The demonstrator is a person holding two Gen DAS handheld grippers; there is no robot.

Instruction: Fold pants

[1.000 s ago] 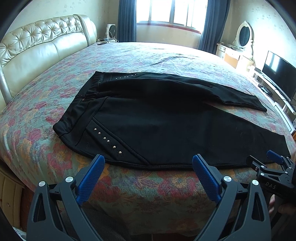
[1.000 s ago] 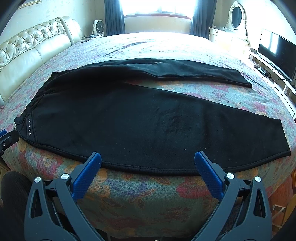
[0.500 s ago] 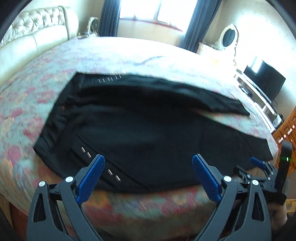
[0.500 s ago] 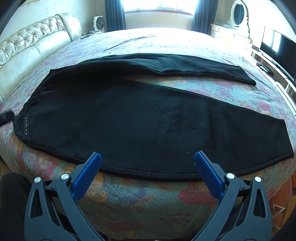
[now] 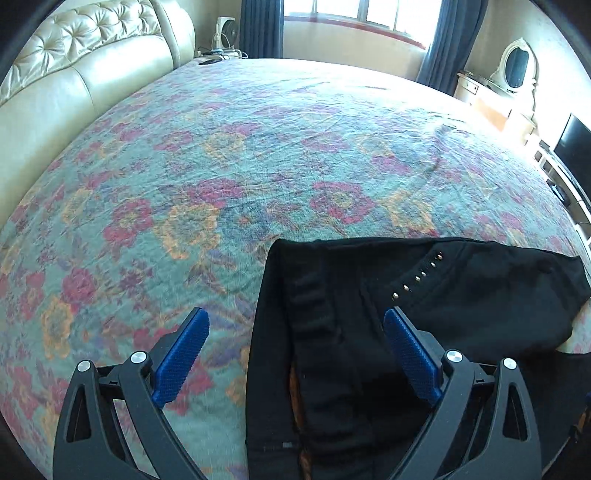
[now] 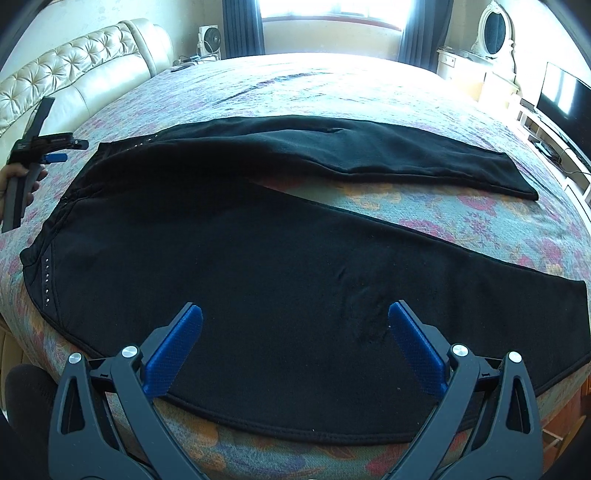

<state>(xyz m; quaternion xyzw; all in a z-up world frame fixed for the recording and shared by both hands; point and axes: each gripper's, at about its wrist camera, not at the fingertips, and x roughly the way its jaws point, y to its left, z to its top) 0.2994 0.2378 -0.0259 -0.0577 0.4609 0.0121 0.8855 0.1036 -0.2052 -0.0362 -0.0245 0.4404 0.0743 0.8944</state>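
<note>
Black pants (image 6: 280, 258) lie flat on the floral bedspread (image 6: 406, 199), legs spread apart to the right, waistband to the left, with rows of metal studs (image 6: 46, 280) at the hips. My right gripper (image 6: 293, 328) hovers open over the near leg by the bed's front edge. My left gripper (image 5: 295, 332) stands open above the waistband end (image 5: 317, 332) of the pants, with studs (image 5: 417, 277) just beyond its right finger. In the right wrist view the left gripper (image 6: 55, 153) shows at the far left, held by a hand (image 6: 14, 184).
A cream tufted headboard (image 5: 74, 74) runs along the left. A window with dark curtains (image 6: 332, 14) is at the back, a dresser with an oval mirror (image 6: 493, 33) and a TV (image 6: 561, 96) at the right. Wide floral bedspread (image 5: 258, 147) lies beyond the pants.
My left gripper has swung from the bed's front edge round to the waistband end on the left. My right gripper has moved forward over the near leg. Both remain open.
</note>
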